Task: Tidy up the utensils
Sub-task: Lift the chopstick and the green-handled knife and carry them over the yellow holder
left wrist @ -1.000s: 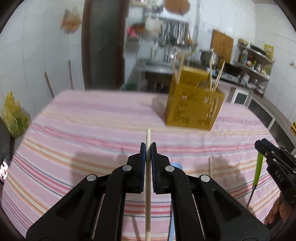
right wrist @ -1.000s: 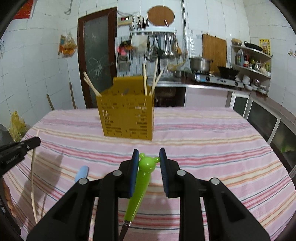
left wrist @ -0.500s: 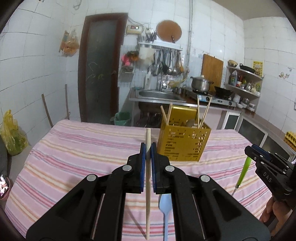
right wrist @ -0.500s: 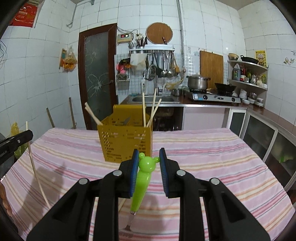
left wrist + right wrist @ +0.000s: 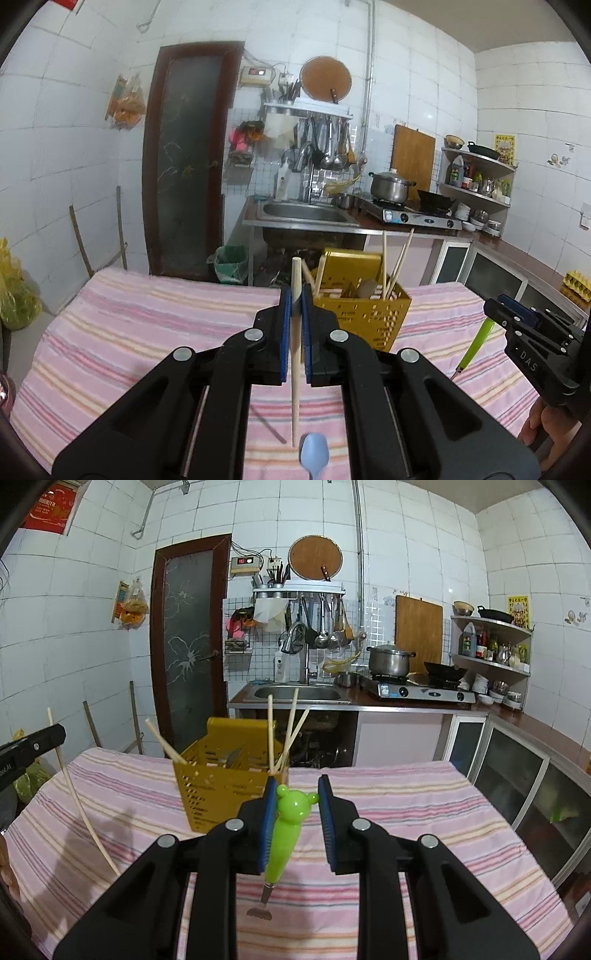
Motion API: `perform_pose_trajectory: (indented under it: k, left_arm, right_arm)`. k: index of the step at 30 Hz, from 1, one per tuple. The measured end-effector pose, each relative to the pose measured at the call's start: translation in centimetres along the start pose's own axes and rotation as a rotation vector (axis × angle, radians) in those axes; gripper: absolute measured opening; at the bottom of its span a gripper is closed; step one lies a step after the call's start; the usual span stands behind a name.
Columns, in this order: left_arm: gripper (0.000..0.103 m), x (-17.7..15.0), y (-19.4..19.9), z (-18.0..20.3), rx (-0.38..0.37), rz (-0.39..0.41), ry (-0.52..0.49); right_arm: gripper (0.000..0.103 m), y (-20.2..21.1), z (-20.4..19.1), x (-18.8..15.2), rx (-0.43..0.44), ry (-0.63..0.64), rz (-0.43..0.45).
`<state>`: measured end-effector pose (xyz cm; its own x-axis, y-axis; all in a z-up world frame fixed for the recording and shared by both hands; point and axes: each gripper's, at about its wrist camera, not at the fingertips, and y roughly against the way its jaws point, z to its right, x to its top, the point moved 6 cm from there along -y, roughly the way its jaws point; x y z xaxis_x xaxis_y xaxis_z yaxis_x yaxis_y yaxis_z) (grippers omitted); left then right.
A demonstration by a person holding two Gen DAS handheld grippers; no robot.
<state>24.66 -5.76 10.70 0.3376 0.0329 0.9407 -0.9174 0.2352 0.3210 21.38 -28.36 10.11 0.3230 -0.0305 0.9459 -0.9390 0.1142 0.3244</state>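
Note:
My left gripper [image 5: 294,295] is shut on a wooden chopstick [image 5: 295,354] that hangs upright above the table. My right gripper [image 5: 297,788] is shut on a green fork [image 5: 286,834] with a bear-shaped handle, tines down; it also shows in the left wrist view [image 5: 476,345]. The yellow perforated utensil holder [image 5: 221,794] stands on the striped table ahead of both grippers, with several chopsticks and a knife in it. In the left wrist view the holder [image 5: 364,317] is just right of my fingers. A light blue spoon [image 5: 313,456] lies on the cloth below the chopstick.
The table has a pink striped cloth [image 5: 406,812]. Behind it are a sink counter [image 5: 303,694], a stove with a pot [image 5: 391,661], a door [image 5: 188,642] and shelves at the right [image 5: 491,657]. The left gripper's body [image 5: 26,753] shows at the right wrist view's left edge.
Both grippers have risen and tilted up with their utensils. The holder now looks lower and nearer. The chopstick and the fork hang clear of the cloth.

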Motion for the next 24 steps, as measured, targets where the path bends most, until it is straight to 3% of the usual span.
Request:
perform_pose_trajectory:
  k: [10, 14, 19, 24]
  left_arm:
    - [0.004, 8.4, -1.2, 3.4, -0.032, 0.170, -0.048]
    - [0.004, 11.8, -3.7, 4.5, -0.048, 0.228, -0.033]
    - [0.004, 13.2, -7.8, 5.3, -0.040, 0.252, -0.033]
    - [0.004, 11.8, -13.2, 5.5, -0.025, 0.215, -0.043]
  right_arm:
    - [0.023, 0.3, 0.6, 8.6, -0.041, 0.037, 0.122]
    - [0.023, -0.9, 0.5, 12.4, -0.044, 0.030, 0.162]
    - [0.023, -3.9, -0.4, 14.6, -0.033, 0.032, 0.164]
    - [0.023, -7.9, -1.1, 13.7, -0.016, 0.032, 0.130]
